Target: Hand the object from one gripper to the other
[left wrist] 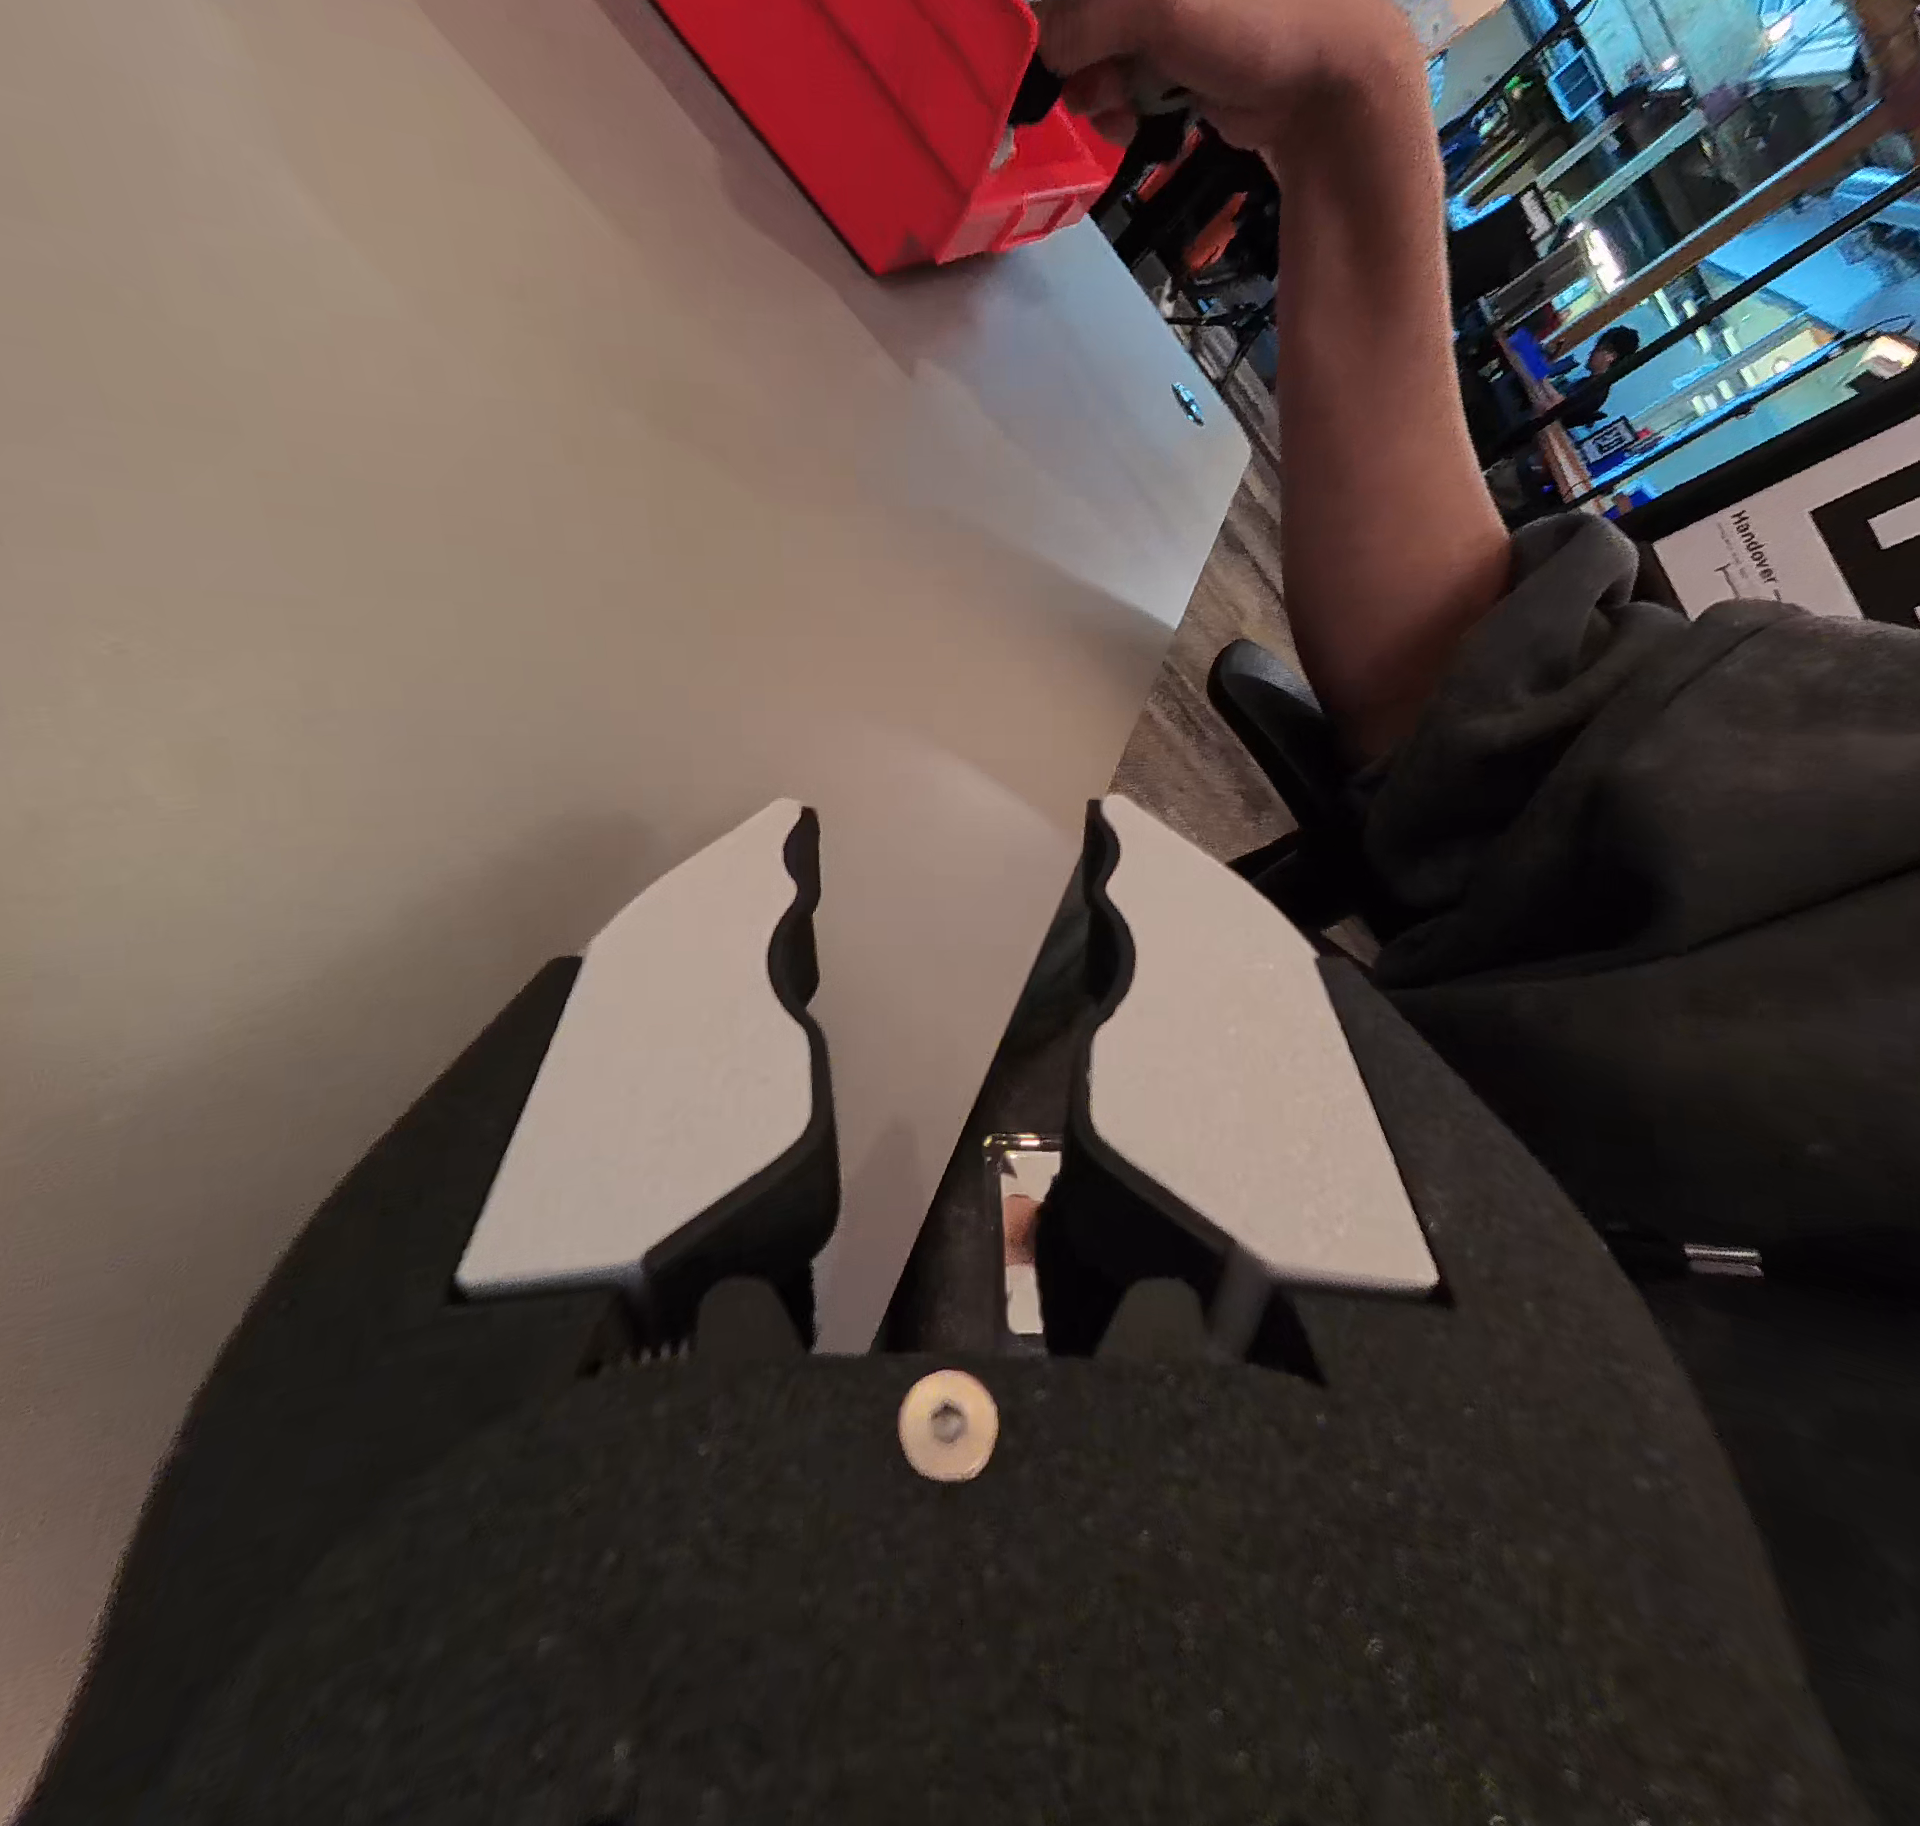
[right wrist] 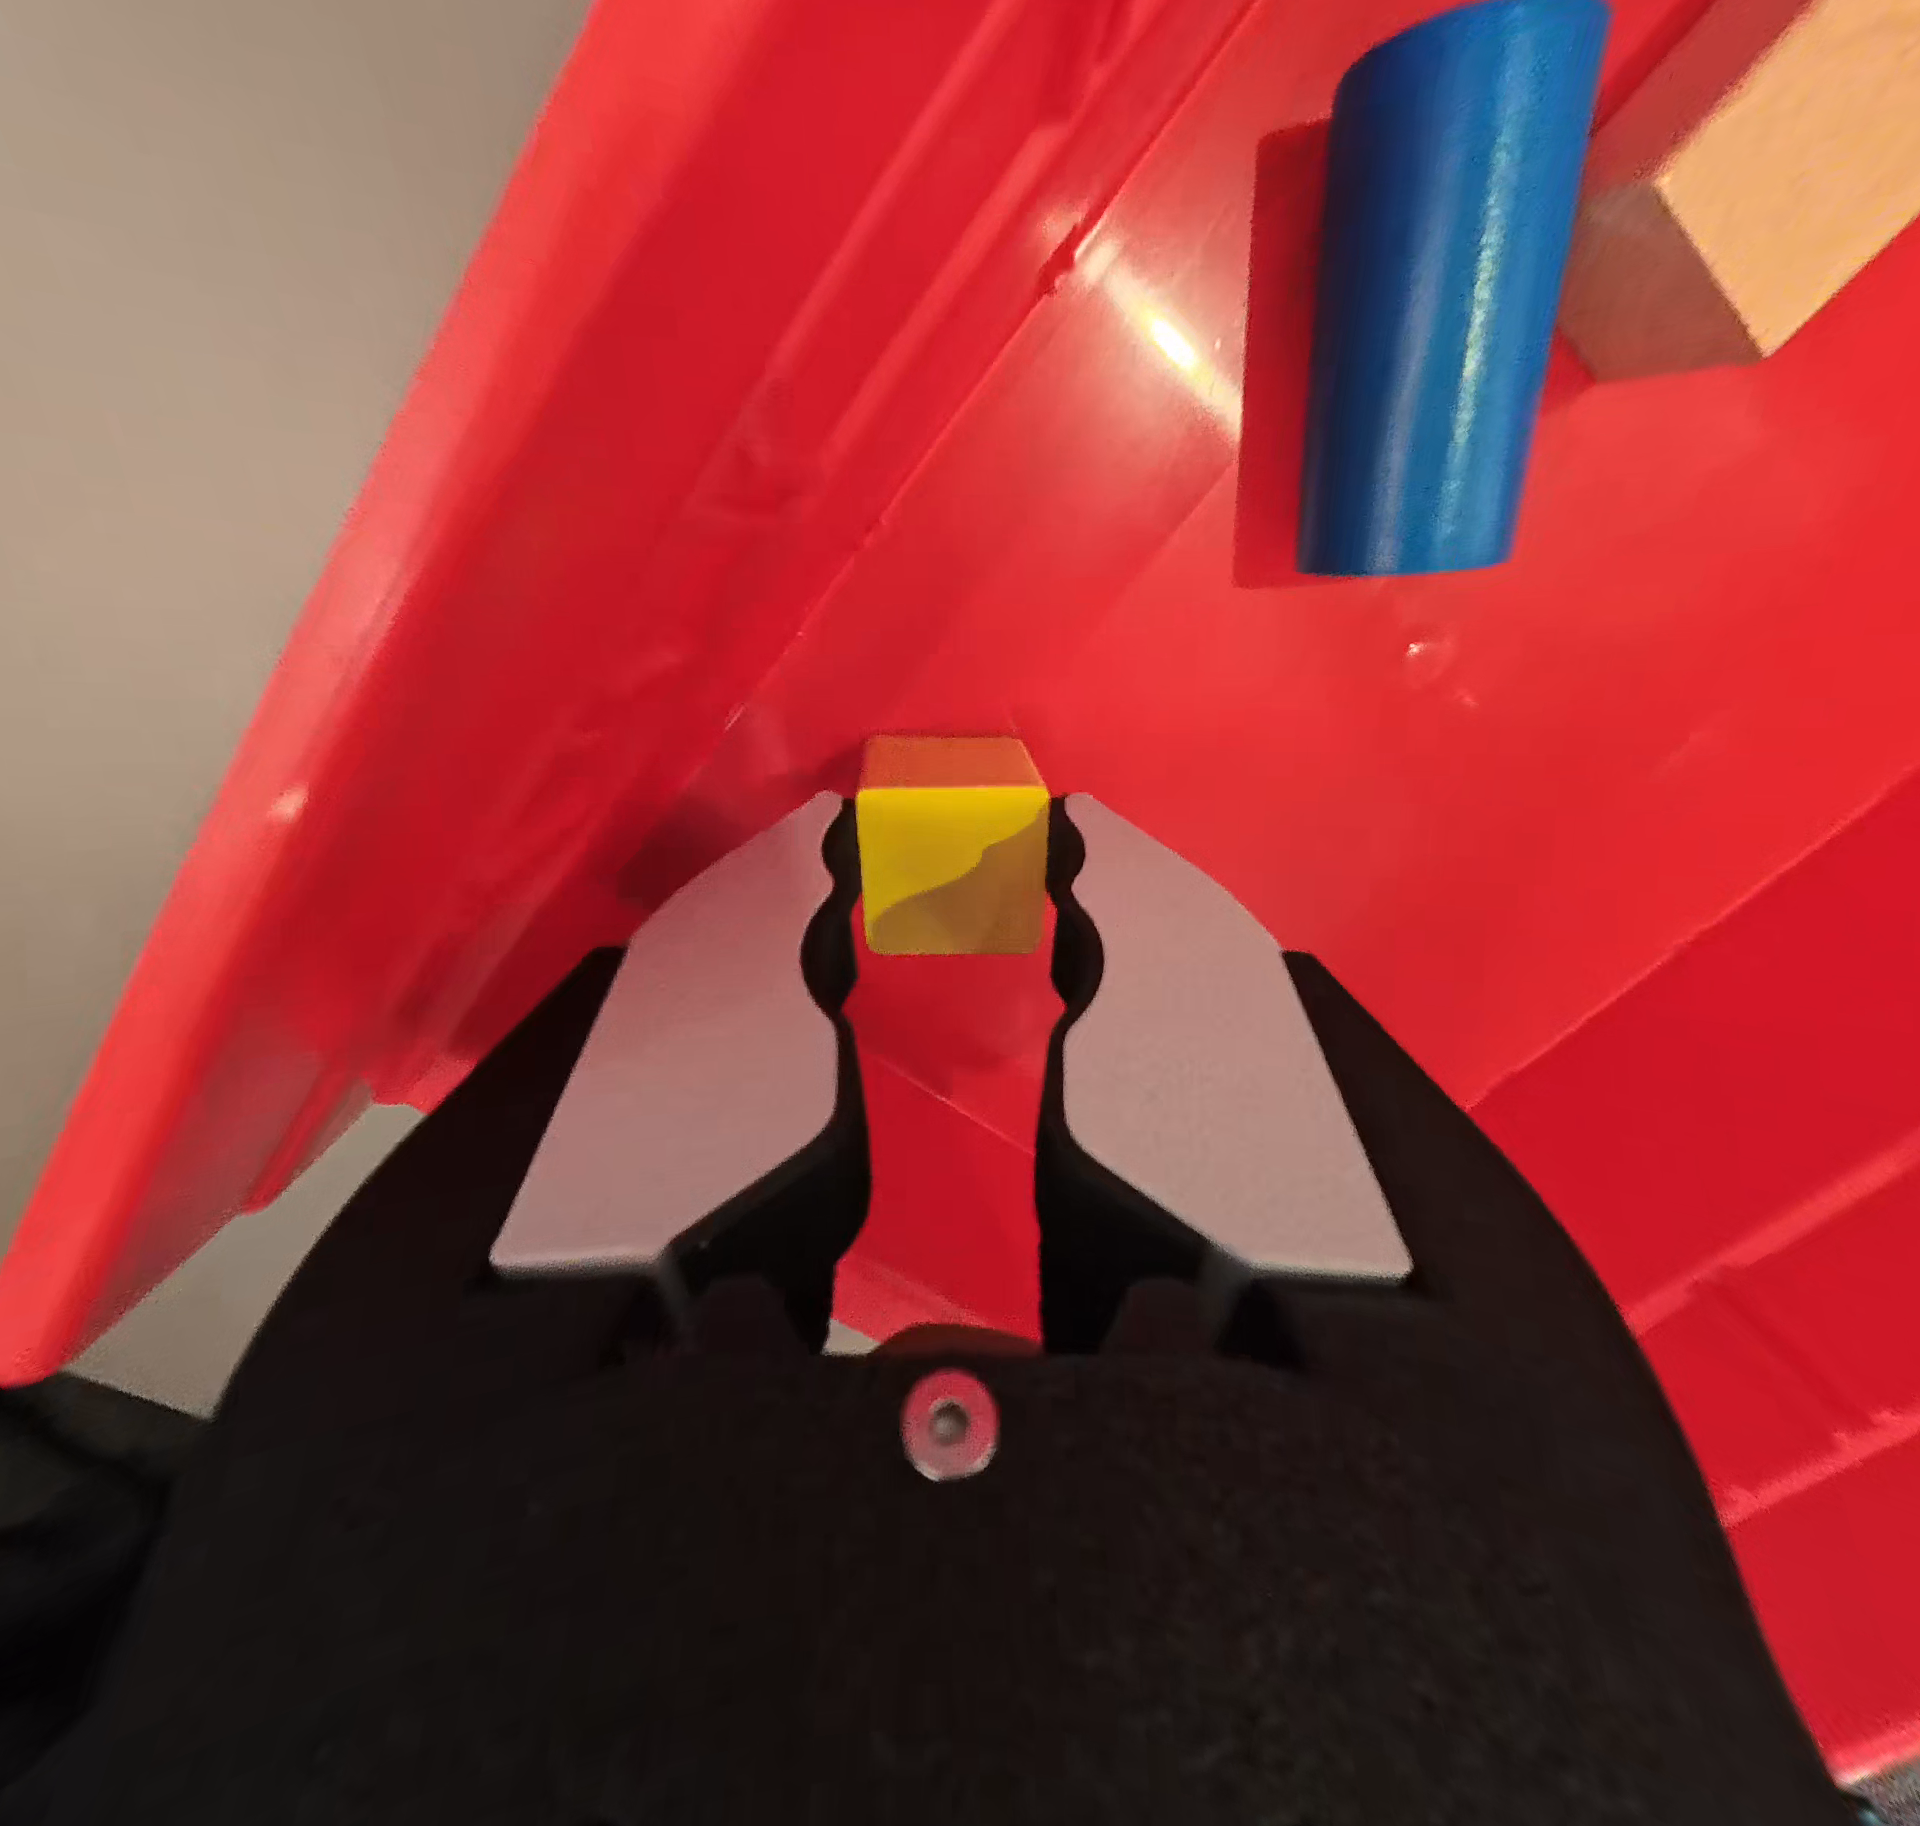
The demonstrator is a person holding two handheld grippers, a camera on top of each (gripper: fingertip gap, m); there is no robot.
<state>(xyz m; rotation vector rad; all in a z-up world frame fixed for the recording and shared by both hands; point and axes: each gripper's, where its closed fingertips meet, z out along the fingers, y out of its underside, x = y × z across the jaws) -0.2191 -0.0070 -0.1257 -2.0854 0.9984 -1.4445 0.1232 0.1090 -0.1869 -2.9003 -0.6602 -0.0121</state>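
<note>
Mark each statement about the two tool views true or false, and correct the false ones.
1. The right tool has a yellow cube between its fingers. True.
2. The left tool carries a blue cylinder. False: its fingers are apart with nothing between them; the blue cylinder lies in the red bin.
3. A plain wooden block lies beside the cylinder. True.
4. The red bin sits on the floor. False: it sits on the pale table.
</note>
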